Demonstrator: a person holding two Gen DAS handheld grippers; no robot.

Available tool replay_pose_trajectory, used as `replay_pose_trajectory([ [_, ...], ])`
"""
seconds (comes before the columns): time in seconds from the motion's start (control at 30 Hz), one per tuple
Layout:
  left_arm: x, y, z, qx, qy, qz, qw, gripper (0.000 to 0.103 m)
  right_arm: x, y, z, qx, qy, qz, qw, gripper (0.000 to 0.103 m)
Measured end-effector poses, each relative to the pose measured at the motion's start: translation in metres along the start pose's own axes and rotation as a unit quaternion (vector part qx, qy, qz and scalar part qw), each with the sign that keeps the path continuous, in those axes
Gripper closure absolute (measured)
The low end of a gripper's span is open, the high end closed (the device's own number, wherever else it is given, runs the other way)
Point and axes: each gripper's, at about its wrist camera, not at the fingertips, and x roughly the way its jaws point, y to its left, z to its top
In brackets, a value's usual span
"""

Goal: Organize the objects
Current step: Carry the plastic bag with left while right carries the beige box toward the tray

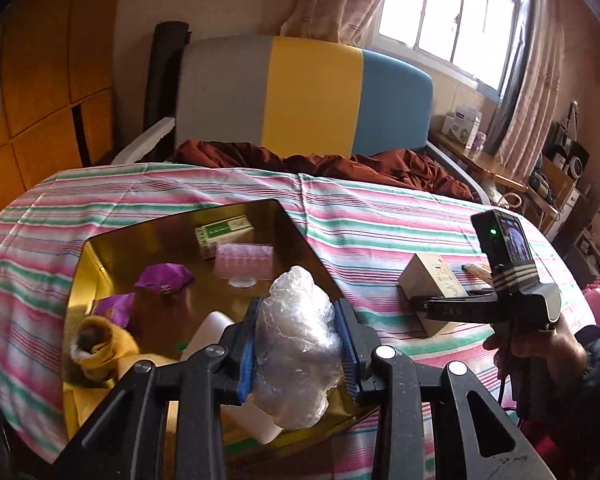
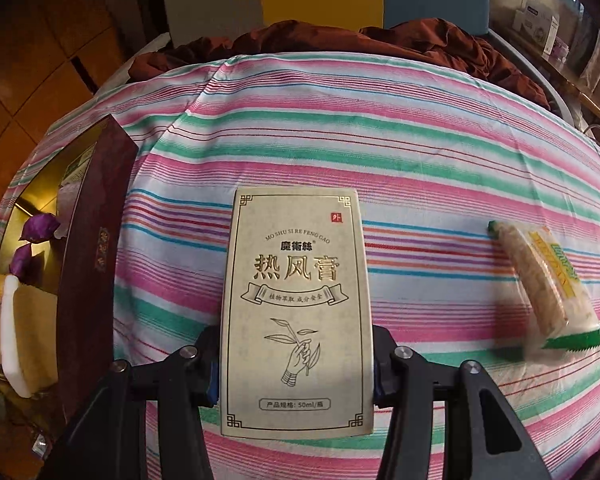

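On the bed (image 2: 420, 152), the cream box (image 2: 298, 312) lies right of the open tray (image 2: 96, 216); the snack packet (image 2: 548, 288) lies further right of the tray.

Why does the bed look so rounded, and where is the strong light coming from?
Left wrist view: daylight glares through the window, washing its panes white; the gold-lined box mirrors its contents. Right wrist view: the fisheye lens bulges the striped sheet into a dome; the snack packet looks slightly blurred, the cream carton sharp.
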Motion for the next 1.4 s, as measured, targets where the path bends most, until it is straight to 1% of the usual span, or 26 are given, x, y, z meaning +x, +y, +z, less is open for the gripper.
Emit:
replay_pose_trajectory([
  [0.1, -0.01, 0.021, -0.007, -0.022, -0.003, 0.01, 0.9997, 0.068, -0.005, 0.008, -0.006, 0.005, -0.002, 0.005, 1.0, 0.051],
  [0.27, -0.028, 0.062, -0.019, -0.061, -0.011, 0.032, 0.9975, 0.068, -0.009, 0.018, -0.015, -0.002, -0.007, -0.001, 1.0, 0.051],
  [0.47, -0.045, 0.105, -0.036, -0.101, -0.016, 0.067, 0.9925, 0.068, -0.007, 0.017, -0.015, 0.0, -0.009, 0.002, 1.0, 0.051],
  [0.6, -0.05, 0.123, -0.048, -0.121, -0.014, 0.081, 0.9892, 0.068, -0.003, 0.024, -0.018, -0.023, -0.008, -0.013, 1.0, 0.051],
  [0.73, -0.048, 0.126, -0.052, -0.125, -0.008, 0.084, 0.9886, 0.068, -0.001, 0.026, -0.02, -0.027, -0.019, -0.02, 0.999, 0.051],
  [1.03, -0.042, 0.115, -0.042, -0.097, -0.012, 0.085, 0.9916, 0.068, -0.003, 0.028, -0.024, -0.041, -0.032, -0.025, 0.998, 0.051],
  [1.2, -0.032, 0.109, -0.025, -0.075, -0.016, 0.086, 0.9934, 0.068, -0.003, 0.028, -0.025, -0.043, -0.032, -0.024, 0.998, 0.051],
  [1.4, -0.007, 0.108, 0.006, -0.054, -0.013, 0.077, 0.9955, 0.067, -0.003, 0.028, -0.025, -0.044, -0.032, -0.024, 0.998, 0.051],
])
